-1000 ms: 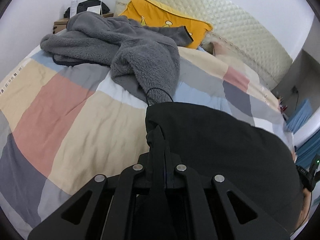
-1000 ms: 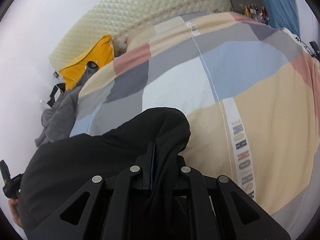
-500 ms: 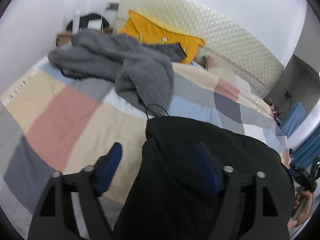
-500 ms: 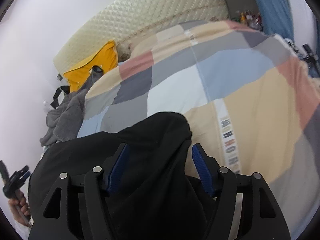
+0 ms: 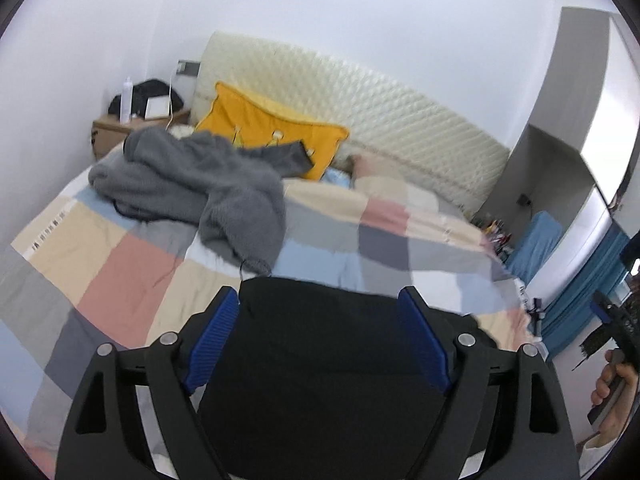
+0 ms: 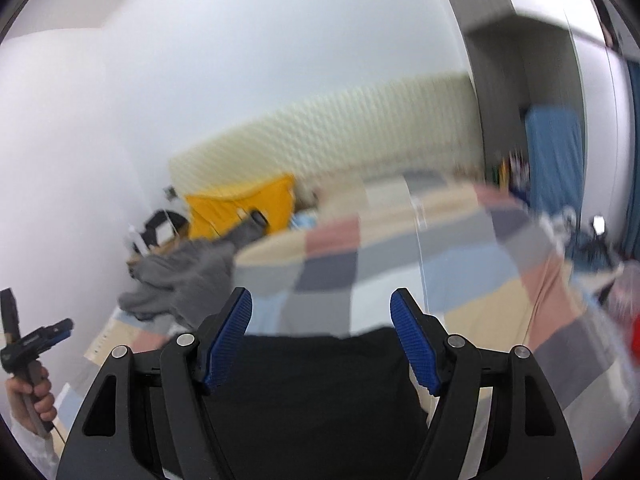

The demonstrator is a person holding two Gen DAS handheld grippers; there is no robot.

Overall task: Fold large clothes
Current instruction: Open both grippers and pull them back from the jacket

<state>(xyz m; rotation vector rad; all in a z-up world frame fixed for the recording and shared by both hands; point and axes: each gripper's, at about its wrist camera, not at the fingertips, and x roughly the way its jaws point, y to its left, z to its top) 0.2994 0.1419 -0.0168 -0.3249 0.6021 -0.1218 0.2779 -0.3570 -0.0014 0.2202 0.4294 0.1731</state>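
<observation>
A black garment [image 5: 320, 360] lies flat on the patchwork bed cover, close below both cameras; it also shows in the right wrist view [image 6: 316, 392]. My left gripper [image 5: 320, 336] is open, its blue pads [image 5: 214, 336] wide apart above the garment, holding nothing. My right gripper [image 6: 320, 336] is also open and empty above the garment's edge. A grey fleece garment [image 5: 200, 184] lies crumpled at the head of the bed; it also shows in the right wrist view [image 6: 180, 284]. The right wrist view is blurred.
A yellow pillow [image 5: 272, 132] leans on the cream quilted headboard [image 5: 400, 120]. A bedside table [image 5: 120, 128] with a bottle stands at the far left. The patchwork cover [image 5: 120, 260] spreads around. Blue fabric [image 5: 536, 240] hangs beyond the bed's right edge.
Both grippers have opened and let go of the black garment, which now lies on the bed. Both have lifted and tilted up, showing more wall and headboard.
</observation>
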